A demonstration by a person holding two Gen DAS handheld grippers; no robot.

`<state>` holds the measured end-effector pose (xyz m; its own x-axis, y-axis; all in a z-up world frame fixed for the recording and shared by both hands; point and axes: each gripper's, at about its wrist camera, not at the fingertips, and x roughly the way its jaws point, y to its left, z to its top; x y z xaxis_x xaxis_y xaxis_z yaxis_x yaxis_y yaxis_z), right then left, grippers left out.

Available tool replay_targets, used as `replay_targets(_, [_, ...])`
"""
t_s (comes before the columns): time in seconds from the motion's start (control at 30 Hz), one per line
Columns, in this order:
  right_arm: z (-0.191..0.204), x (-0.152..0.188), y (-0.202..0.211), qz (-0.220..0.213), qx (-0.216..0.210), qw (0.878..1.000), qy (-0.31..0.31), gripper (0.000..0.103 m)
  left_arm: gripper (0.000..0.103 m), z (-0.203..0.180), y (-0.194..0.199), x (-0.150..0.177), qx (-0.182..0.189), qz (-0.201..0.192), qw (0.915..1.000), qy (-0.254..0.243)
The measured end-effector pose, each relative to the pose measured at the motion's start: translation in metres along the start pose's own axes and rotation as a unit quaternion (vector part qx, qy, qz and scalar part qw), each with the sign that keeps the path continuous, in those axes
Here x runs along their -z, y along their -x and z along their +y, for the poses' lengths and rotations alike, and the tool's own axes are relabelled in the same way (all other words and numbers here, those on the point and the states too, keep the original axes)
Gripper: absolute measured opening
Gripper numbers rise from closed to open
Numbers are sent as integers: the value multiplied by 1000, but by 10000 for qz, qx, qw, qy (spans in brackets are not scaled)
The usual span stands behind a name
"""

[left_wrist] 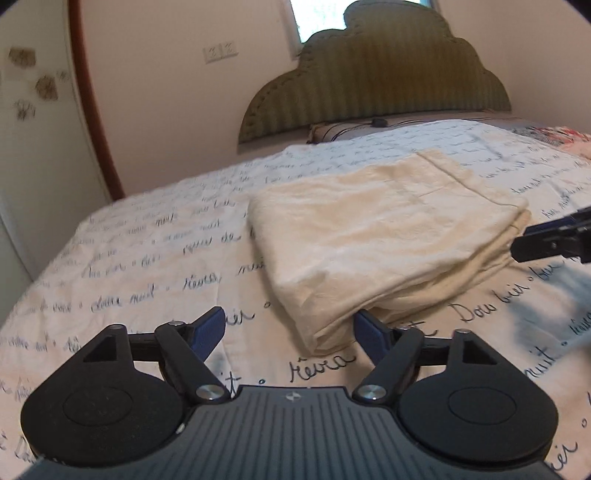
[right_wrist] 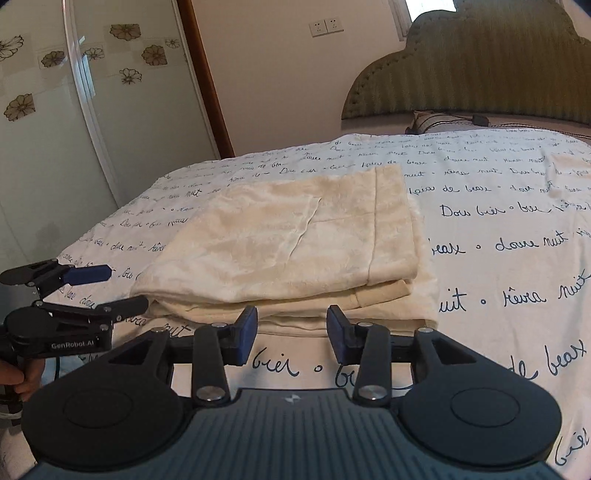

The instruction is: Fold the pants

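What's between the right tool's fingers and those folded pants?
Only bare bedspread with script print: the right wrist view shows a short strip of it between the open right gripper and the pants.

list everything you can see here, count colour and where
pants: one, cream, folded in layers on the bedspread, mid bed
bedspread: one, white with dark blue script, covers the bed
headboard: one, olive green, scalloped, at the far wall
pillow: one, patterned, mostly hidden below the headboard
wall sockets: two, white, left of the headboard
glass panel: flower-printed, far left
left claw: black with blue pads, open, at the pants' near corner
right claw: black with blue pads, open, just short of the pants' near edge
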<state>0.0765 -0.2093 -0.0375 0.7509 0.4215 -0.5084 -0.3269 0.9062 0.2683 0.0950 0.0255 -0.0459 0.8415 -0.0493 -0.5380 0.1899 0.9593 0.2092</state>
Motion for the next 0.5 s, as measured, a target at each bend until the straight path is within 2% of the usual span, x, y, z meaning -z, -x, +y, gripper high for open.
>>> replay_targets(0.07, [-5, -1, -8, 53, 60, 10000, 4, 40, 81, 7, -6, 4, -133, 89, 9998, 135])
replay_targets(0.13, [-14, 0, -19, 141, 371, 9992, 27, 40, 81, 16, -3, 6, -114, 60, 9989, 446])
replay_targets(0.23, [-25, 4, -17, 166, 266, 9991, -301, 40, 81, 24, -4, 5, -276, 1, 9968, 747])
replay_targets(0.3, [-19, 5, -9, 162, 356, 9989, -257, 41, 82, 24, -1, 3, -316, -6, 9965, 778])
replay_targets(0.33, [-14, 7, -3, 136, 456, 9987, -183, 49, 81, 24, 2, 1, -255, -16, 9967, 771])
replay_targets(0.37, [-8, 8, 2, 69, 535, 9985, -99, 66, 80, 22, 7, -1, -207, -43, 9969, 757])
replay_targets(0.43, [3, 10, 14, -108, 596, 9982, 13, 88, 82, 17, 21, -5, -119, -174, 9970, 744])
replay_targets(0.5, [12, 10, 19, -140, 515, 9985, 71, 90, 84, 10, 33, -8, 7, -282, 9967, 761])
